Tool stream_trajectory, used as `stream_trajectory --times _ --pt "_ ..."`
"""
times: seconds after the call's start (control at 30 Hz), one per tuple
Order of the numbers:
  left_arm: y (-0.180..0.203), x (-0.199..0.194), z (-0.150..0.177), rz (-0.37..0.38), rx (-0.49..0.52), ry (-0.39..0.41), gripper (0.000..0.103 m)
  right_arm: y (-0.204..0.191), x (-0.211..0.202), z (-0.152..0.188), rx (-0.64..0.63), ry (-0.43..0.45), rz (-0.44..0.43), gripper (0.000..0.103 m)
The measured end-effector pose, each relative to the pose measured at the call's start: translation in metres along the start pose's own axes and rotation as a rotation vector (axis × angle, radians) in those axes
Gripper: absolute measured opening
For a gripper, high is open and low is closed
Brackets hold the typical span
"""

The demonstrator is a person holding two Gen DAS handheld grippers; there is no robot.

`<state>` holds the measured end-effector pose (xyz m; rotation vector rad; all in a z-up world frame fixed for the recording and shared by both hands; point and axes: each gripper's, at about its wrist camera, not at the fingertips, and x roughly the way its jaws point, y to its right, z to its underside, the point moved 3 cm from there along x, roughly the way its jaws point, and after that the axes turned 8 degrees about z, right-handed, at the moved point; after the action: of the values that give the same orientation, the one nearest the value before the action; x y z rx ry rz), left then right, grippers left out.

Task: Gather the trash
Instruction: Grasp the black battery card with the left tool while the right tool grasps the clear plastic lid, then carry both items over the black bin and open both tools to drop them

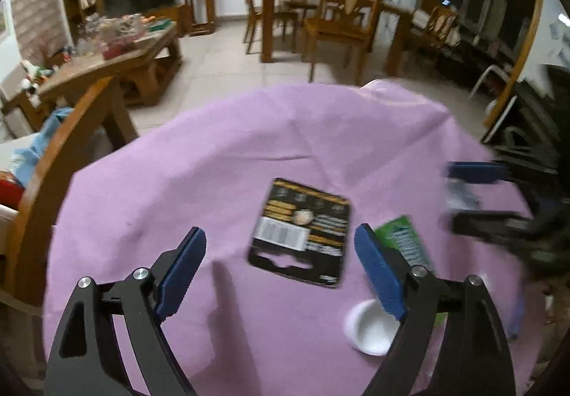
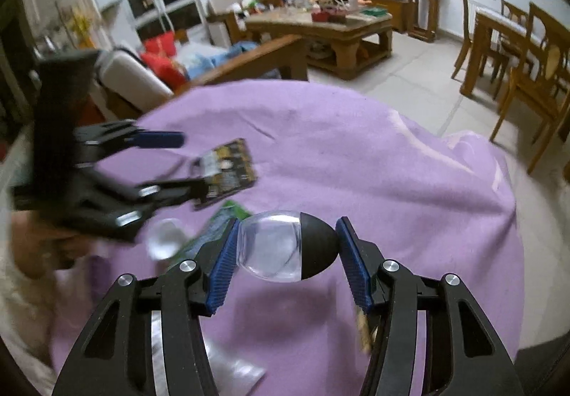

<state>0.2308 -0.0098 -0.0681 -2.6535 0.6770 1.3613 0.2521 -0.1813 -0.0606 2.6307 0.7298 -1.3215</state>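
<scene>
right gripper: my jaws half spread around clear capsule with black cap, left pad touching, right pad just clear | left gripper: wide open, empty, over black card on purple cloth | advice: close squarely on capsule's ends so it can't squirt out

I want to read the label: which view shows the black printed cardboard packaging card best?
The left wrist view: the black printed cardboard packaging card lies flat, whole and unobstructed on the purple cloth. The right wrist view shows it smaller, blurred and partly hidden by the left hand-held gripper.
</scene>
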Motion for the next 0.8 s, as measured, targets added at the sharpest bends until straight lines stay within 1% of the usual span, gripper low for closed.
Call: stream_trajectory --times 0.03,0.07,0.1,0.13,0.17,0.2,0.27,0.43,0.5,0.57,0.67,0.8 --pt "-0.001 0.004 -0.001 -0.005 0.008 -0.023 0.085 -0.002 -0.009 0.004 0.009 0.015 -0.012 0.054" --pt "0.003 0.010 0.001 -0.011 0.038 -0.040 0.085 -0.004 -0.016 0.008 0.014 0.025 -0.019 0.054" --pt "0.009 0.011 0.001 -0.015 0.075 -0.036 0.085 -0.005 -0.025 0.013 0.022 0.040 -0.032 0.054" --pt "0.012 0.012 -0.001 0.000 0.079 -0.040 0.085 -0.005 -0.031 0.016 0.029 0.049 -0.040 0.054" --pt "0.015 0.012 -0.002 0.002 0.088 -0.043 0.080 -0.004 -0.038 0.021 0.037 0.057 -0.048 0.054" --pt "0.018 0.011 -0.002 0.012 0.096 -0.041 0.071 -0.004 -0.043 0.024 0.042 0.064 -0.053 0.054" --pt "0.022 0.010 -0.004 0.014 0.109 -0.030 0.061 -0.003 -0.053 0.029 0.052 0.076 -0.056 0.054" --pt "0.022 0.006 0.001 0.014 0.087 -0.001 0.060 0.012 -0.080 0.044 0.093 0.112 -0.052 0.054" --pt "0.022 -0.002 0.004 0.065 0.047 0.031 0.060 0.012 -0.088 0.047 0.115 0.132 -0.049 0.054" --pt "0.024 -0.018 0.004 0.096 0.030 0.090 0.060 0.017 -0.099 0.050 0.139 0.157 -0.054 0.054" --pt "0.035 -0.043 0.003 0.114 0.022 0.166 0.060 0.029 -0.120 0.057 0.169 0.209 -0.057 0.054" --pt "0.064 -0.074 -0.008 0.142 0.036 0.265 0.060 0.053 -0.155 0.069 0.230 0.298 -0.041 0.054"
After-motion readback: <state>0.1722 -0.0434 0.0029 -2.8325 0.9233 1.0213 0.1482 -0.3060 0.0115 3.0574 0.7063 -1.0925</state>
